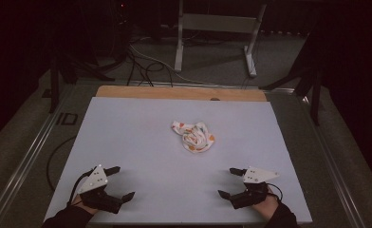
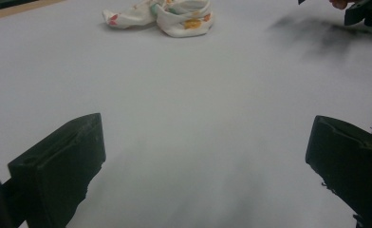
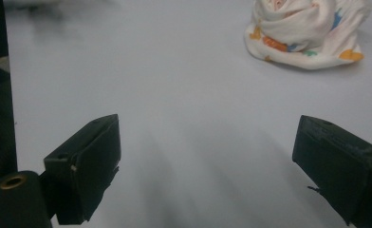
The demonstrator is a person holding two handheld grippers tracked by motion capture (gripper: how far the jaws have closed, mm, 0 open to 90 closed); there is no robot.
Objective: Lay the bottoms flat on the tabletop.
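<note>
In the high view we see a crumpled white cloth with orange and green print (image 1: 194, 136) lying bunched near the middle of the pale grey bench (image 1: 127, 142), slightly toward the upper right of centre. Our left gripper (image 1: 119, 182) sits at the lower left of the frame and our right gripper (image 1: 227, 182) at the lower right, both well apart from the cloth. Each has its jaws spread wide with nothing between them. In the left gripper view the cloth (image 2: 162, 14) lies at the top of the frame; in the right gripper view it (image 3: 307, 33) fills the upper right corner.
</note>
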